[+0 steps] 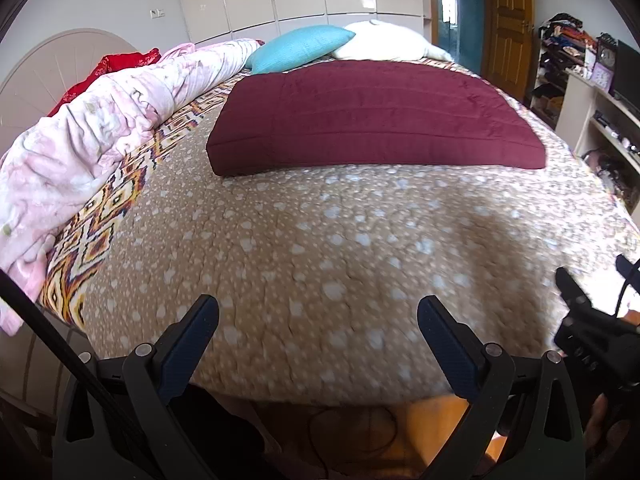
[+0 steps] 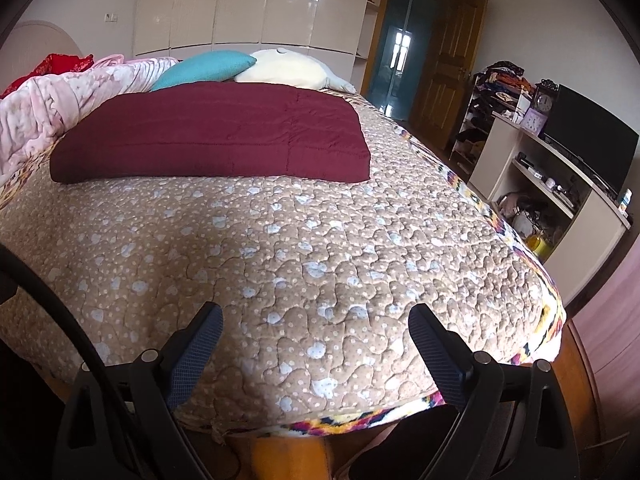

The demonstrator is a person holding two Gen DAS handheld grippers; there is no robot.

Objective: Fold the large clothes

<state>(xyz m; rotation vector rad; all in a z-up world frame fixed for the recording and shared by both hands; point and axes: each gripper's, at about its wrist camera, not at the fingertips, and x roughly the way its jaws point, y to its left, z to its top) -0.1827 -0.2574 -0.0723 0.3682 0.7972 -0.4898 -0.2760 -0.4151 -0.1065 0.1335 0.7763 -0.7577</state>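
Both the left gripper (image 1: 318,322) and right gripper (image 2: 315,330) hang with jaws spread, empty, short of the folded maroon quilted blanket (image 1: 372,116); reaching its near corners evenly seems wise.

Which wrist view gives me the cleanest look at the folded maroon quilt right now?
The right wrist view: the maroon quilt is sharp there, with all its edges in view. The left wrist view shows the whole quilt too, larger, but that picture is partly blurred.
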